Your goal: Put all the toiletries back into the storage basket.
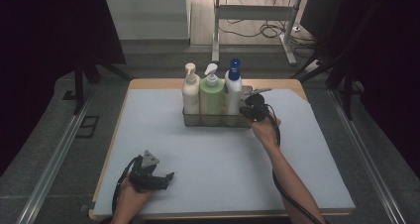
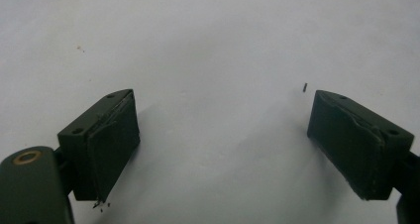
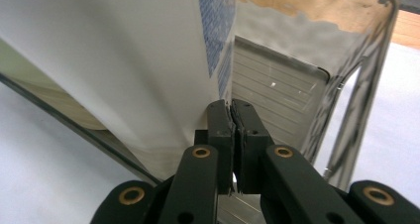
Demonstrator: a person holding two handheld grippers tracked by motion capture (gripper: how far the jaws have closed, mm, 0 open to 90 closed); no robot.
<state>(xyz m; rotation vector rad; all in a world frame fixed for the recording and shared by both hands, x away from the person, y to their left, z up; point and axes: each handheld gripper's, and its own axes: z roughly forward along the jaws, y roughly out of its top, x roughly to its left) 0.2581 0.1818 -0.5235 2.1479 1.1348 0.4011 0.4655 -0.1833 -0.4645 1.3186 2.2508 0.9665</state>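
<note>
Three pump bottles stand upright in a clear rack (image 1: 215, 120) at the back middle of the table: a cream one (image 1: 190, 90), a green one (image 1: 211, 94) and a white one with a blue cap (image 1: 233, 87). My right gripper (image 1: 252, 109) is at the rack's right end, beside the white bottle. In the right gripper view its jaws (image 3: 231, 110) are shut together, close against the white bottle (image 3: 124, 60) and over the rack's ribbed floor (image 3: 282, 80); I cannot tell whether they pinch the rack's wall. My left gripper (image 1: 169, 176) rests low at the front left, open (image 2: 221, 105) over bare mat.
A pale blue mat (image 1: 218, 159) covers the wooden table (image 1: 148, 84). The rack's metal-framed end wall (image 3: 356, 90) stands just right of my right jaws. Metal rails (image 1: 54, 159) run along both sides of the table, and a table frame with cables (image 1: 257, 26) stands behind.
</note>
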